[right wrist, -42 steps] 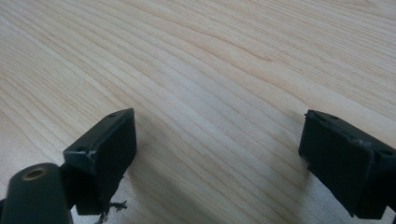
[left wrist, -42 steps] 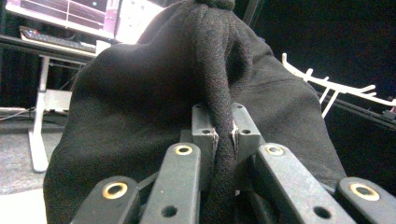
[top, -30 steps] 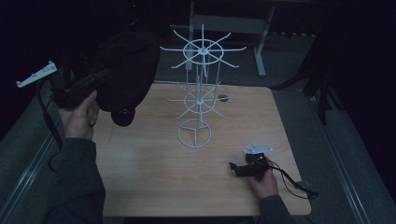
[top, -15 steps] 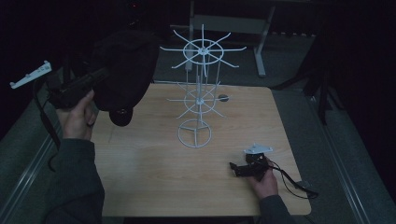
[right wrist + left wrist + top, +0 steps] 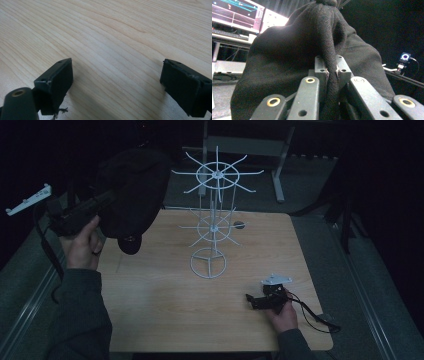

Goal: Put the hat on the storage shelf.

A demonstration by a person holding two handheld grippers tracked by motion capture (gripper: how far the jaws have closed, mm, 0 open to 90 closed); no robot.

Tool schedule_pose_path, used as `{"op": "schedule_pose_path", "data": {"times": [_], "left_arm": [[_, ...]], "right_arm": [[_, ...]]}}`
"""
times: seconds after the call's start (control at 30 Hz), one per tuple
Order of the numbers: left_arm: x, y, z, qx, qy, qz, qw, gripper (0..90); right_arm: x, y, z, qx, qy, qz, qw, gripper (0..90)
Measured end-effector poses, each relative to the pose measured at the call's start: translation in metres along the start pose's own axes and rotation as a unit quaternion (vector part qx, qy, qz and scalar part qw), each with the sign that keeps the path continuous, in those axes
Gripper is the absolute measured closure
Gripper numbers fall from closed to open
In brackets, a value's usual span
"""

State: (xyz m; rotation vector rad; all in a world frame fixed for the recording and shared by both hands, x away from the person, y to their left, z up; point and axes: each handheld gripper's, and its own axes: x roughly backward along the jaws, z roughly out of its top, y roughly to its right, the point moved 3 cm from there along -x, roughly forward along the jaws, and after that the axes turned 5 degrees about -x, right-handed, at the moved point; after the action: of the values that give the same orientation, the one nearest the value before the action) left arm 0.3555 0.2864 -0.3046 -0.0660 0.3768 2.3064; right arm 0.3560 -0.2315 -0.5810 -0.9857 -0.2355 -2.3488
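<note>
Up at ten o'clock, the left gripper [image 5: 332, 72] pinches a soft black knitted hat [image 5: 131, 200], probably to hang it on the white wire rack [image 5: 212, 220]. At five o'clock, the right gripper [image 5: 116, 82] rests open on the wooden table [image 5: 165, 310].

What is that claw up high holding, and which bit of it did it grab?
The left claw is shut on a black knitted hat, pinching a fold of its fabric. The right claw rests open above the wooden table, holding nothing.

The person's left hand [image 5: 82, 247] holds the left gripper [image 5: 331, 72] raised beside the table's left edge, its jaws pinched tight on a fold of black cloth. The right hand [image 5: 284, 315] rests low, the right gripper [image 5: 117, 82] with jaws spread wide.
</note>
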Motion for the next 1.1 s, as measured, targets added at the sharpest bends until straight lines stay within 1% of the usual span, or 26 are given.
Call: {"op": "schedule_pose_path", "data": {"times": [0.1,0.13,0.33,0.53,0.63,0.8,0.93,1.0,1.1], "left_arm": [[0.000,0.000,0.000,-0.001,0.000,0.000,1.0000,84.6],[-0.001,0.002,0.001,-0.002,-0.002,-0.003,1.0000,84.6],[-0.002,0.004,0.001,0.003,0.004,-0.015,0.9999,84.6],[-0.005,0.006,0.000,-0.002,-0.001,-0.018,0.9998,84.6],[-0.006,0.007,0.001,-0.002,0.000,-0.020,0.9998,84.6],[-0.008,0.011,0.003,-0.006,-0.001,-0.028,0.9996,84.6],[-0.012,0.013,0.002,-0.008,-0.003,-0.034,0.9994,84.6],[-0.014,0.014,0.001,-0.010,-0.009,-0.036,0.9993,84.5],[-0.019,0.013,-0.002,-0.008,-0.016,-0.038,0.9991,84.5]], "right_arm": [[0.000,0.000,0.000,0.000,0.000,0.000,1.0000,10.9],[0.000,0.000,0.000,0.000,0.000,0.000,1.0000,10.9],[0.000,0.000,0.000,0.000,0.000,0.000,1.0000,10.9],[0.000,0.000,0.000,0.000,0.000,0.000,1.0000,10.9],[0.000,0.000,0.000,0.000,0.000,0.000,1.0000,10.9],[0.000,0.000,0.000,0.000,0.000,0.000,1.0000,10.9],[0.000,0.000,0.000,0.000,0.000,0.000,1.0000,10.9],[0.000,0.000,0.000,0.000,0.000,0.000,1.0000,10.9],[0.000,0.000,0.000,-0.001,0.000,0.000,1.0000,10.9]]}}
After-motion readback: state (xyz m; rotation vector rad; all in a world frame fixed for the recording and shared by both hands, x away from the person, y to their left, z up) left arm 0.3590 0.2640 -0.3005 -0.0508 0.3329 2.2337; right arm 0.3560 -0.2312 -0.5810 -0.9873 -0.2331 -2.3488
